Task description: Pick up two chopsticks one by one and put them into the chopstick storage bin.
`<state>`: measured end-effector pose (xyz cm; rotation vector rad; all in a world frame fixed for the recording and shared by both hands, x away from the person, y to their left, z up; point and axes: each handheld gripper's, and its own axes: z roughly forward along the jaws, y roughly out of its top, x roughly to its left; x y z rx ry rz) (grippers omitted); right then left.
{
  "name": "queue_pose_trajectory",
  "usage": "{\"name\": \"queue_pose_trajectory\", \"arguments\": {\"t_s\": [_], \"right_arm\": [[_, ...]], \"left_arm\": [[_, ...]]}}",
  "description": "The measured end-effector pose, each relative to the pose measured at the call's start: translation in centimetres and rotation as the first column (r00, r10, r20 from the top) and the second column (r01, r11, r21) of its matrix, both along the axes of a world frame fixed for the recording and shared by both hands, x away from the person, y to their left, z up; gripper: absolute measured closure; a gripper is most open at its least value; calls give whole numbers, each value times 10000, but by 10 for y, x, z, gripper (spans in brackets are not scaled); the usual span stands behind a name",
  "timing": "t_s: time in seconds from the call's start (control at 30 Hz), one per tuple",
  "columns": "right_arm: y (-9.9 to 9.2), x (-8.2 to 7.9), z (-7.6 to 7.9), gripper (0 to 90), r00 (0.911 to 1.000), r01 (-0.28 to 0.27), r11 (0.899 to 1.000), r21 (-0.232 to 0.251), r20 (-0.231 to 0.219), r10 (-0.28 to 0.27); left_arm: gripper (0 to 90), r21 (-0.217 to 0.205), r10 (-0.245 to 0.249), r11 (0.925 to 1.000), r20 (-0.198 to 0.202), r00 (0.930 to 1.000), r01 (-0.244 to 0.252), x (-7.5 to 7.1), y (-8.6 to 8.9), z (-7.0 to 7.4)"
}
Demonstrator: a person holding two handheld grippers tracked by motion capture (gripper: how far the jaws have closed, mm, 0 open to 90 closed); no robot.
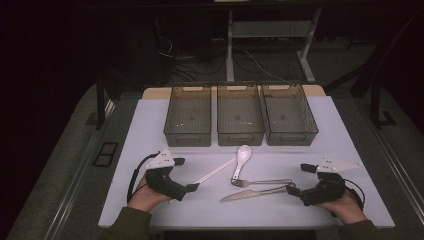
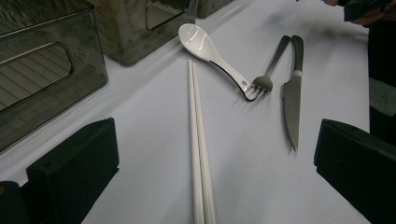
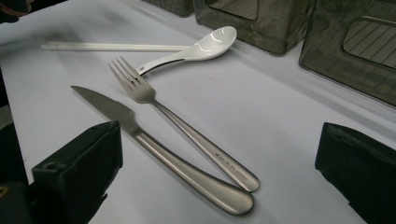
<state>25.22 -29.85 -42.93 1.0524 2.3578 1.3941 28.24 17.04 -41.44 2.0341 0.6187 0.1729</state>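
From above, three see-through bins (image 1: 239,120) stood in a row at the back of the white table (image 1: 150,130). In front lay a white spoon (image 1: 242,157), a fork (image 1: 260,182), a knife (image 1: 252,193) and white chopsticks (image 1: 215,171). The left tool (image 1: 182,175) and the right tool (image 1: 297,177) were wide and held nothing.

In the left gripper view, the chopsticks (image 2: 198,140) ran between the wide jaws.

In the right gripper view, the knife (image 3: 154,144) and fork (image 3: 182,128) lay side by side, handles touching, between the wide jaws.
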Motion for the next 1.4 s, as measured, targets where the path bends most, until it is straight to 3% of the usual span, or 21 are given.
{"name": "queue_pose_trajectory", "arguments": {"t_s": [0.37,1.4], "right_arm": [[-2,0,1,8,10000,-26,9998,203,-1,26],[0,0,-2,8,10000,-83,9999,141,-9,83]], "left_arm": [[0,48,-45,10000,27,10000,45,-1,0,1],[2,-57,7,10000,179,9998,-6,13,-6,13]]}}
